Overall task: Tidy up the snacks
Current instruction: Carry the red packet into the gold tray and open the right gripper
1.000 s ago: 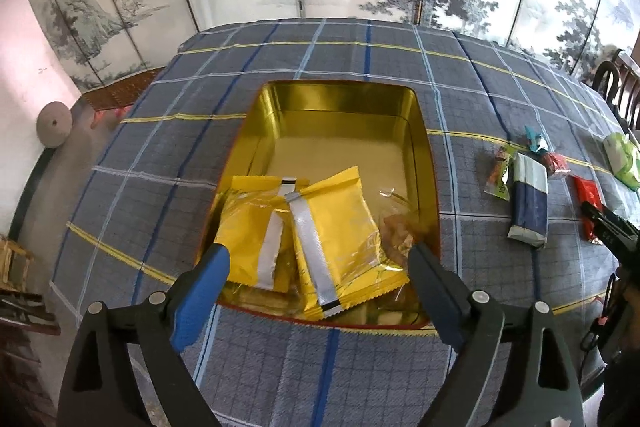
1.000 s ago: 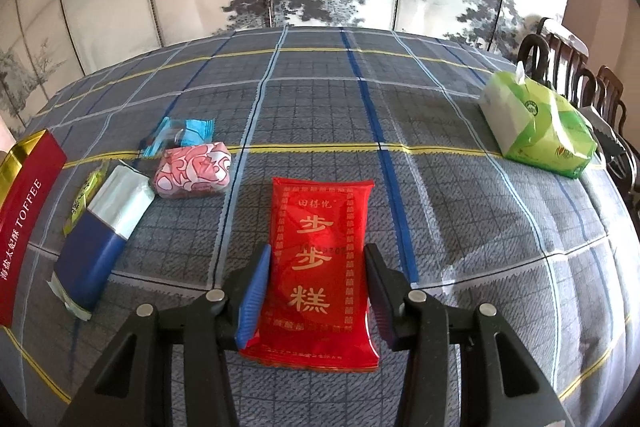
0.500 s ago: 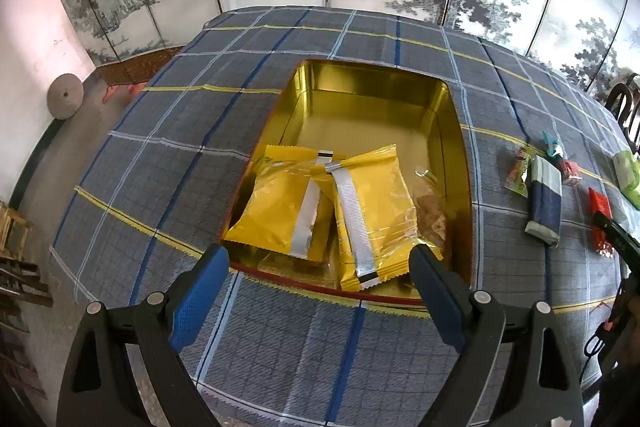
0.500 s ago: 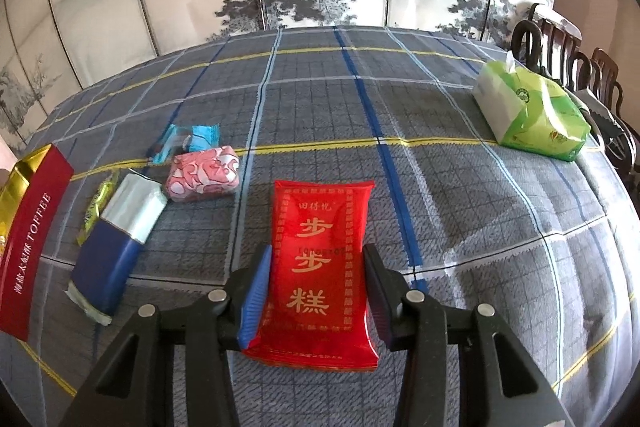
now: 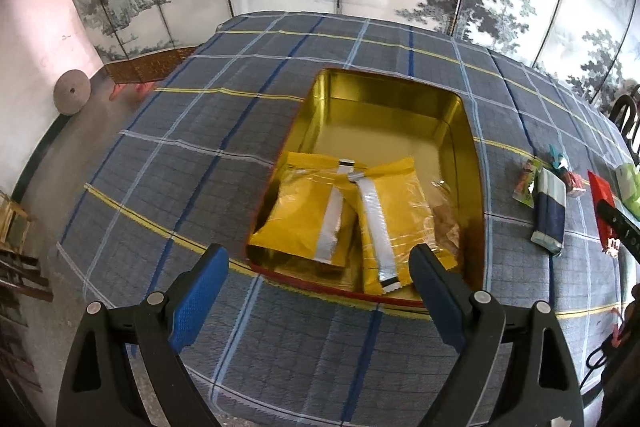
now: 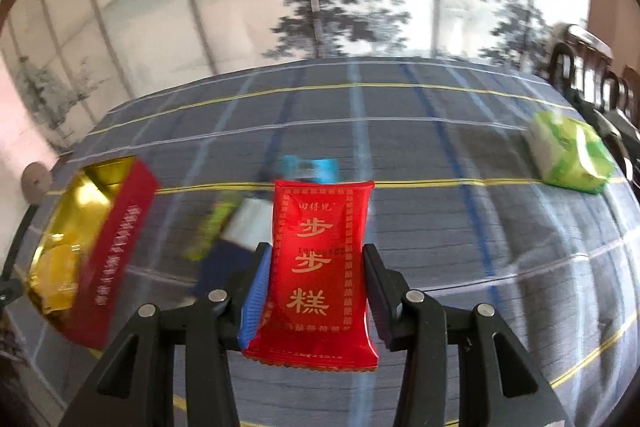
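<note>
- While the tin lies open toward the left side of the table, its gold inside faces up, which suits it as the place where the snacks are gathered.
- Two yellow packets lie side by side against the tin's near edge, seams up, and a clear-wrapped biscuit sits by the tin's right wall; the far half of the tin floor is bare, so room remains.
- Above the table's near edge, just short of the tin, the left gripper hangs with its jaws spread wide and nothing between them, judged to be free for another packet or to steady the tin.
- Right of the tin, loose snacks lie on the checked cloth: a small green sachet, a blue and white packet beside it, and a pink sweet just beyond, all apparently not yet sorted.
- Further right, the right gripper has its jaws clenched on the long sides of the red packet, which is clear of the cloth and held label up; the side grip leaves the packet flat for laying down.
- Judging by the blur, the tin at the left of that view is the likely goal.
- Near the table's far right edge, the green tissue pack stands apart from the snacks.
</note>
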A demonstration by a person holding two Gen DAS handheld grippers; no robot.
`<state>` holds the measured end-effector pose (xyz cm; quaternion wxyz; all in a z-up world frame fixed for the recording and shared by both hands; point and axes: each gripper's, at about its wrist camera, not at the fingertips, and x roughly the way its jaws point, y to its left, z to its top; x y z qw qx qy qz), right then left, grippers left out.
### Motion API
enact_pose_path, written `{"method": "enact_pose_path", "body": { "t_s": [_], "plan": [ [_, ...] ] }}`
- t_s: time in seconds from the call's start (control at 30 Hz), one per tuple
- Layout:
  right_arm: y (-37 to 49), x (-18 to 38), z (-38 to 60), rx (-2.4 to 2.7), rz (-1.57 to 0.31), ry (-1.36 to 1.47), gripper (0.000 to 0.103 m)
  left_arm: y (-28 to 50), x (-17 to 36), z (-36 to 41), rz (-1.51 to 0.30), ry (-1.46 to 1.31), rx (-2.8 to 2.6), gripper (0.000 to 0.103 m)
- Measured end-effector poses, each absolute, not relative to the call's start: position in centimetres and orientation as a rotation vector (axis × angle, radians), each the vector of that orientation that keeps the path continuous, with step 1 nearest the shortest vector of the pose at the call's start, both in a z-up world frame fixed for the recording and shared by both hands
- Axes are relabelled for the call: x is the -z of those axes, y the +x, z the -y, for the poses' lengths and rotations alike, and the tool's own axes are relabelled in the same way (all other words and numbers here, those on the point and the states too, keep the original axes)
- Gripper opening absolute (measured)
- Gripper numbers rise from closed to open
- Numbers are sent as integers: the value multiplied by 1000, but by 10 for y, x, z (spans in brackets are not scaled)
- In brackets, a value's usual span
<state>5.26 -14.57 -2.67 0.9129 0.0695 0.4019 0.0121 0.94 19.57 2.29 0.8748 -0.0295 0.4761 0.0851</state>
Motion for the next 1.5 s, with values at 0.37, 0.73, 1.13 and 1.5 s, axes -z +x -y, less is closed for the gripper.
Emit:
{"method": "enact_pose_path", "body": {
  "t_s": [0.37, 0.73, 1.13, 1.5],
  "plan": [
    [50, 8, 31, -243, -828, 62, 45, -5, -24, -232, -992, -103, -235, 90],
    [50, 9, -53, -366, -857, 2, 45, -16, -23, -261, -992, -139, -282, 90],
    [59, 28, -94, -337, -895, -46, 45, -25, -19, -276, -1008, -135, -301, 90],
    [62, 35, -99, -344, -903, 0, 46, -25, -17, -276, -1013, -132, -293, 90]
  ]
}}
